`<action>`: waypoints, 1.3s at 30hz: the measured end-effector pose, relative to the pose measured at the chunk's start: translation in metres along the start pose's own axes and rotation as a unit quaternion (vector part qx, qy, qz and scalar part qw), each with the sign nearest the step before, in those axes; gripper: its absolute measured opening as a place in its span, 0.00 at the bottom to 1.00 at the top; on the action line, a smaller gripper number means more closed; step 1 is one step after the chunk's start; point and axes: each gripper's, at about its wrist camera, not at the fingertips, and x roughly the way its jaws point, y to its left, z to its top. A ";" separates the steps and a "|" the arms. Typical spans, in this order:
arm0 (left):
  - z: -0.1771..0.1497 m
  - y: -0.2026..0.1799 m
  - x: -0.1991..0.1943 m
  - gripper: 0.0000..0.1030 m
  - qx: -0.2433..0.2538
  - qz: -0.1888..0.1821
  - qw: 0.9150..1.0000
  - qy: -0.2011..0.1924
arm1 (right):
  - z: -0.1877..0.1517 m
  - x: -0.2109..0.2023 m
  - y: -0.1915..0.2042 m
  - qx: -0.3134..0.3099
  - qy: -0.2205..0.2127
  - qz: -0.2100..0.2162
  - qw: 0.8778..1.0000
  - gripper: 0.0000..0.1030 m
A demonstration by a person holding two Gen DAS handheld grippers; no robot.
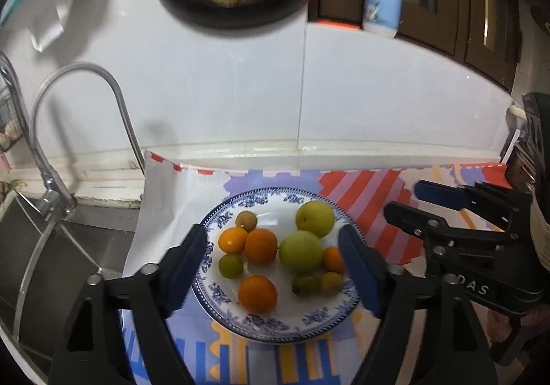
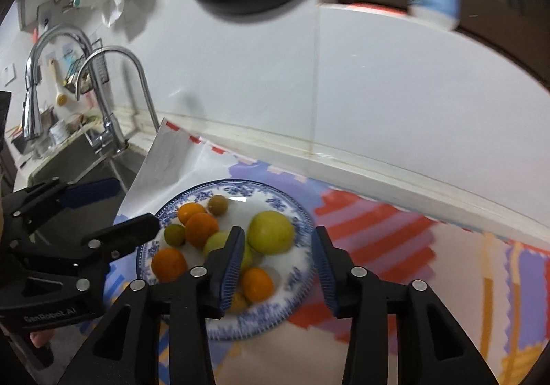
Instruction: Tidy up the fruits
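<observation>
Both claws hung above the plate (image 1: pixel 319 326) with nothing between their pads, so the fruits looked already gathered and the step in hand was probably the let-go and pull-away. The left claw (image 1: pixel 275 268) stood wide open, its blue pads framing the pile at lower centre of its own view; the right claw (image 2: pixel 278 268) was parted too, more narrowly, and empty. Any next move would call for lifting clear without nudging the round fruits, which could roll.

The plate, white with a blue flowered rim, sat on a bright patterned cloth (image 1: pixel 371 192) on the worktop, near the sink (image 1: pixel 68 247) at lower left. On it lay two large green fruits (image 1: pixel 300 251), several oranges (image 1: pixel 257 294), some small green ones and a brownish one (image 1: pixel 246 218), clustered and touching.
</observation>
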 end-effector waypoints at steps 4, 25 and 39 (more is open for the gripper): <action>-0.002 -0.013 -0.025 0.96 -0.003 0.004 1.000 -0.027 | -0.011 -0.034 -0.009 0.019 -0.018 -0.031 0.999 0.59; -0.055 -0.087 -0.125 1.00 0.022 -0.006 0.997 -0.072 | -0.102 -0.186 -0.033 0.083 -0.075 -0.136 0.984 0.83; -0.067 -0.109 -0.157 1.00 0.027 -0.009 0.996 -0.090 | -0.128 -0.240 -0.042 0.102 -0.096 -0.168 0.976 0.85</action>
